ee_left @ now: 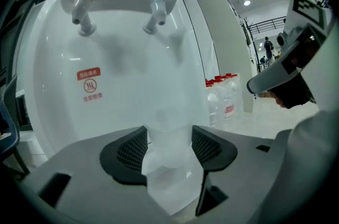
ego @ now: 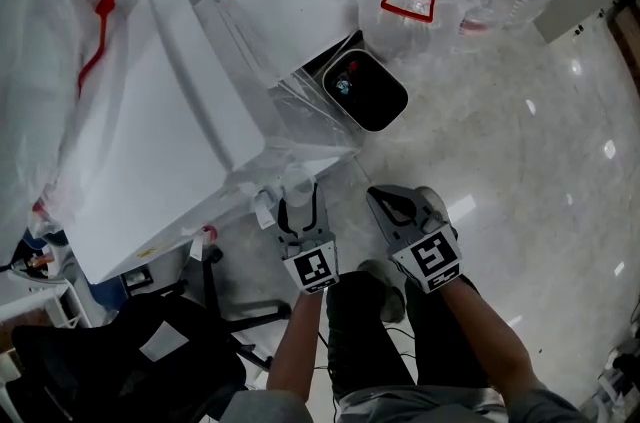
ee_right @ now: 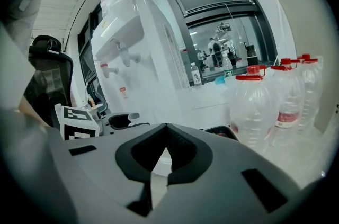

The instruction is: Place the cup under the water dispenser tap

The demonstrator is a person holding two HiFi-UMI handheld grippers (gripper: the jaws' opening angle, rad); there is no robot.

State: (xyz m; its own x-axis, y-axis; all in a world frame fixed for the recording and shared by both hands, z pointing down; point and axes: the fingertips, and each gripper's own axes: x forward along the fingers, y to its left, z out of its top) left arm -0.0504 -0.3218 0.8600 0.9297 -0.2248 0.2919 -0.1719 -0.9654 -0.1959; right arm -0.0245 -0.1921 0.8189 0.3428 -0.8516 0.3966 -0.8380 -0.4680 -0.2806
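Your left gripper [ego: 299, 205] grasps the cup [ee_left: 168, 151] between its fingers [ee_left: 125, 150], dispenser tap [ee_left: 157, 7] at twelve o'clock; your right gripper [ee_right: 165, 133] has fingers clenched, empty

The only lettering is on the front of the water dispenser [ee_left: 122, 59], below its two taps: a small red label [ee_left: 88, 74] with pale characters, a red crossed-circle sign [ee_left: 91, 85] under it, and a line of red characters [ee_left: 92, 96] beneath, all too small to read. The large water bottles [ee_left: 225, 104] to the right carry labels with red print, also illegible. The cubes on the left gripper [ego: 314, 267] and right gripper [ego: 433, 257] show black-and-white square markers, with no words.
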